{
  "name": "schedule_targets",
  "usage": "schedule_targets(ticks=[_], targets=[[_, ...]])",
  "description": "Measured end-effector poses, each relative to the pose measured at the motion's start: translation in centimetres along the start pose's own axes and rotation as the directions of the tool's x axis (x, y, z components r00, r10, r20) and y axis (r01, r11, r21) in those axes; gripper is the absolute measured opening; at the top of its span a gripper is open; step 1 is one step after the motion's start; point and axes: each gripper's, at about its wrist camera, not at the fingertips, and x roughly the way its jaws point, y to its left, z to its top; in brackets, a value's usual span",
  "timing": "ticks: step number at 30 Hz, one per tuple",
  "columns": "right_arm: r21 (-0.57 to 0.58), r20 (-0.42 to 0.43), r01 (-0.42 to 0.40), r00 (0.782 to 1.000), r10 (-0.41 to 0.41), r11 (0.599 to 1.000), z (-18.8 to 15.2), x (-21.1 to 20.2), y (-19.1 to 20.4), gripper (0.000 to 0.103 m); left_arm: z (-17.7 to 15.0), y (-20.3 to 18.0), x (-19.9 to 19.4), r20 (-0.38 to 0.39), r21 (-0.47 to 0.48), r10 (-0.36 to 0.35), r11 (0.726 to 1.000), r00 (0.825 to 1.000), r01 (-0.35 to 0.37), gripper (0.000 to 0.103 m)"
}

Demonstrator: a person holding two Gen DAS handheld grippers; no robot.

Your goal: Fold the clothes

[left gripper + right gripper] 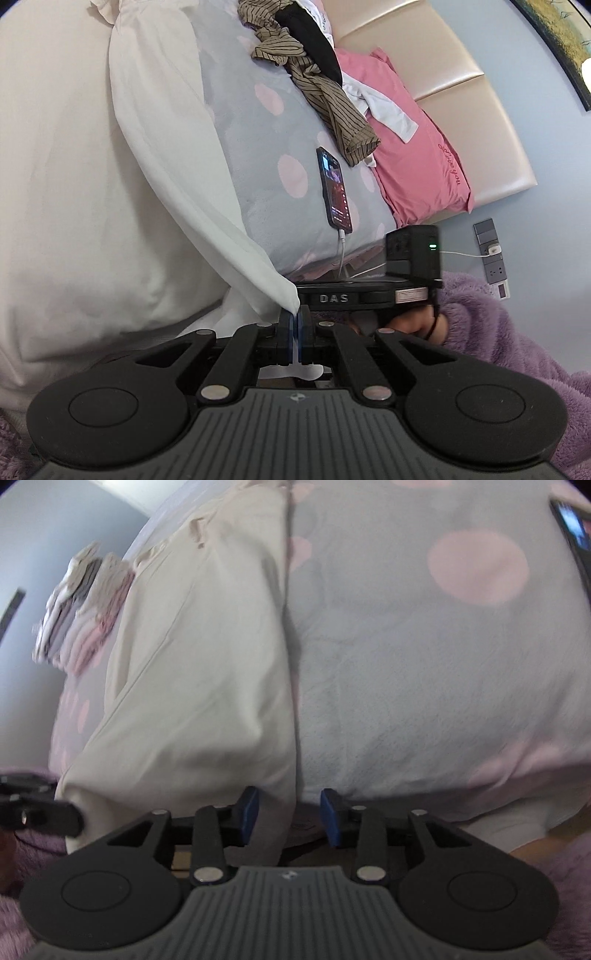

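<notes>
On the grey, pink-spotted bedspread (pixel 406 664) lies the cream garment (pixel 207 686). At six o'clock the left gripper (pixel 294 325) pinches a corner of it; the right gripper (pixel 289 814) stands half open, a fold hanging untouched between its blue pads (pixel 250 812).

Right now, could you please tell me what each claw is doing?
Left claw: shut on a corner of the white garment.
Right claw: open, the garment's edge between its pads, not gripped.

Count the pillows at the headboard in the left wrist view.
1: a pink pillow leaning on the headboard, partly under the pile of clothes. More may be hidden beneath that pile.
</notes>
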Motion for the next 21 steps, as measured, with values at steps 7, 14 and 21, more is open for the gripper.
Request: schedule_targets(ticks=[7,14,21], targets=[[0.111,-0.054,0.087,0.995,-0.081,0.99,-1.4,0.5,0.2,0.049,-0.1,0.5,-0.6,0.043,-0.054,-0.028,0.998,0.999,0.03,0.0],[-0.289,0.017,0.158,0.987,-0.16,0.944,-5.1,-4.1,8.9,0.05,1.4,-0.7,0.1,0.063,-0.08,-0.11,0.99,0.992,0.114,0.0],[-0.16,0.175,0.165,0.975,-0.137,0.973,-7.8,-5.8,10.7,0.053,2.4,-2.0,1.5,0.062,-0.114,-0.161,0.979,0.985,0.167,0.0]])
